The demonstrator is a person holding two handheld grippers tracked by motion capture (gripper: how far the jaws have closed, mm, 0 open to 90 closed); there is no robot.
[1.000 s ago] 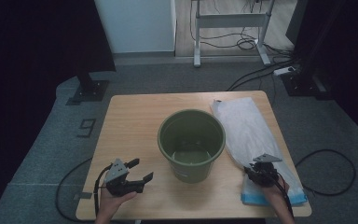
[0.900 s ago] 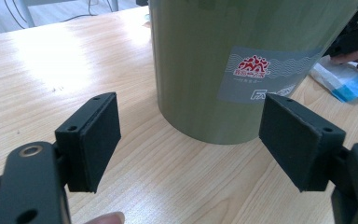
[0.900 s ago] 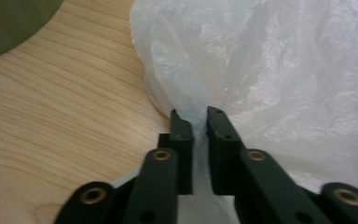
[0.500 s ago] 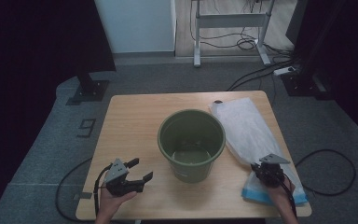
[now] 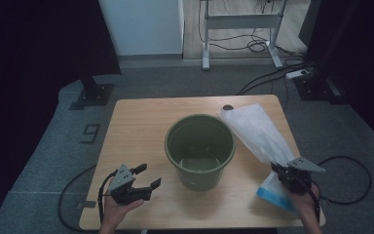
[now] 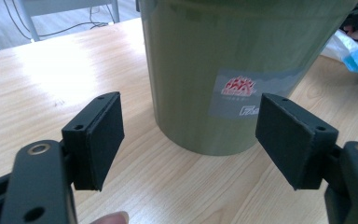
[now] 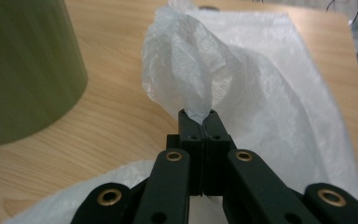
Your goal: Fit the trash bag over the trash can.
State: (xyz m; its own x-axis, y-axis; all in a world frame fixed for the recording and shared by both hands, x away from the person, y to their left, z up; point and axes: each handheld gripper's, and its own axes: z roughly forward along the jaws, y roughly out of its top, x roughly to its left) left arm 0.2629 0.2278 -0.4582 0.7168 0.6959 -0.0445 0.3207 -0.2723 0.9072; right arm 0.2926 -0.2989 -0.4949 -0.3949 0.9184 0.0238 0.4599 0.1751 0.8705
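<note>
One wooden table fills the middle of the scene. On it, at the centre, stands one green bucket, with one label on its near side. One white plastic bag lies to the right of the bucket, and one blue-edged pack sits at the near right. Two grippers are held over the near edge: the left gripper and the right gripper, one in each hand
</note>
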